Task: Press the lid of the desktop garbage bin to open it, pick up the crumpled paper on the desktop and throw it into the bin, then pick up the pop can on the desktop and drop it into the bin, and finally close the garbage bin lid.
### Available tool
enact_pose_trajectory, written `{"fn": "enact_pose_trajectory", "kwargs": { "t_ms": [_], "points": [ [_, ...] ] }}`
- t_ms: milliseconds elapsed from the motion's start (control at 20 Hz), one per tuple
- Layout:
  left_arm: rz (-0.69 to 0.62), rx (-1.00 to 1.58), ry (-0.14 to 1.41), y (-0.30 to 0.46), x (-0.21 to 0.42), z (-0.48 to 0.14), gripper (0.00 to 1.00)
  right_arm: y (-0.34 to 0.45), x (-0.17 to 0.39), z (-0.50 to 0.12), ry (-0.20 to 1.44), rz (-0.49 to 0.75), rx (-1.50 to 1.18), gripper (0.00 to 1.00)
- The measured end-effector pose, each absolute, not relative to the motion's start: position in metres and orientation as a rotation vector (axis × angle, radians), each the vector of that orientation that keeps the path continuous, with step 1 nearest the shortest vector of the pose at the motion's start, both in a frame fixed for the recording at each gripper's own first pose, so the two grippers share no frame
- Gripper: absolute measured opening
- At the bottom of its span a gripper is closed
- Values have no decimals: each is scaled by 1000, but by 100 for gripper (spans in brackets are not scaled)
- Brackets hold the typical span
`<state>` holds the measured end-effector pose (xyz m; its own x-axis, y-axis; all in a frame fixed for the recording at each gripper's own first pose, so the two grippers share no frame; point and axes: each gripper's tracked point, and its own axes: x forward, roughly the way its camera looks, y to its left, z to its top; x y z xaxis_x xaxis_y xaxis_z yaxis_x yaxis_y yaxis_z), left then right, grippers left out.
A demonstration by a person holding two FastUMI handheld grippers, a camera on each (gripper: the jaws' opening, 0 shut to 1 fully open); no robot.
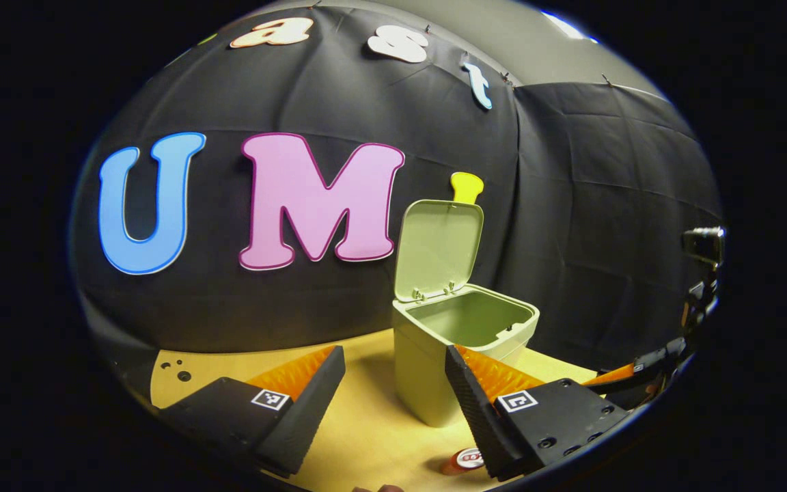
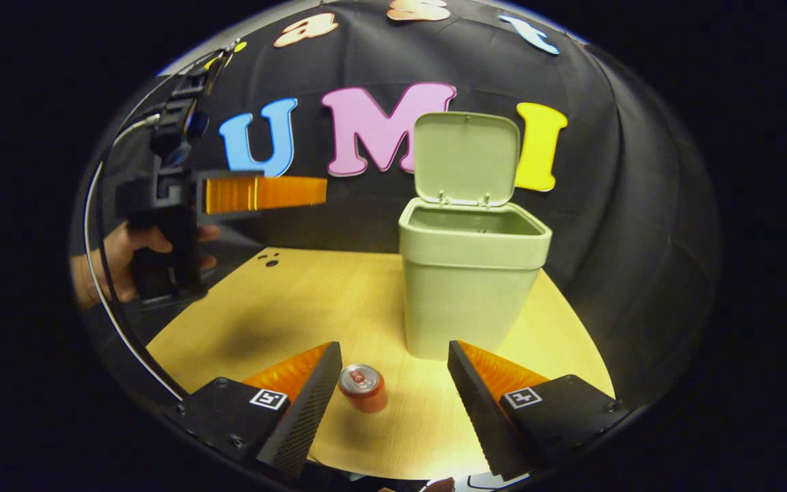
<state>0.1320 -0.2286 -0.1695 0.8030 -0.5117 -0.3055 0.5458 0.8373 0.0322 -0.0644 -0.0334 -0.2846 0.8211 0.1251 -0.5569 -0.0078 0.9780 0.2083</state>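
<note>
A pale green bin (image 2: pixel 472 273) stands upright on the wooden table (image 2: pixel 284 307), its lid (image 2: pixel 467 158) raised straight up. In the left gripper view the bin (image 1: pixel 427 362) is just ahead, lid (image 1: pixel 438 249) up, and its inside looks bare as far as I can see in. A red pop can (image 2: pixel 363 387) stands upright on the table, close to the inner side of my right gripper's left finger. My right gripper (image 2: pixel 390 396) is open above it with nothing held. My left gripper (image 1: pixel 393 403) is open and empty, raised left of the bin. The can (image 1: pixel 465 459) shows low by its right finger.
A hand (image 2: pixel 134 263) holds the left gripper (image 2: pixel 318 191) in the air at the left, with a cable hanging from it. The right gripper (image 1: pixel 639 372) shows at the right edge. Two small holes (image 2: pixel 269 260) mark the table's far left.
</note>
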Motion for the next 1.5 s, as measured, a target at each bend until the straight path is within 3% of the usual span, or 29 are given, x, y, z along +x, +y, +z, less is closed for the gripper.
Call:
{"fn": "enact_pose_trajectory", "kwargs": {
  "t_ms": [550, 950, 1000, 1100, 1500],
  "points": [
    [-453, 158, 347, -156, 97, -189, 95, 25, -62, -401, 808, 192, 145, 98],
    [-385, 137, 389, -128, 90, -205, 95, 39, -57, -438, 884, 234, 129, 98],
    [-377, 138, 393, -126, 90, -206, 95, 40, -59, -441, 895, 244, 132, 93],
    [-364, 135, 401, -122, 89, -209, 95, 38, -55, -437, 888, 246, 134, 84],
    [-352, 98, 416, -127, 88, -216, 95, 10, -46, -351, 769, 243, 141, 83]
  ]
}}
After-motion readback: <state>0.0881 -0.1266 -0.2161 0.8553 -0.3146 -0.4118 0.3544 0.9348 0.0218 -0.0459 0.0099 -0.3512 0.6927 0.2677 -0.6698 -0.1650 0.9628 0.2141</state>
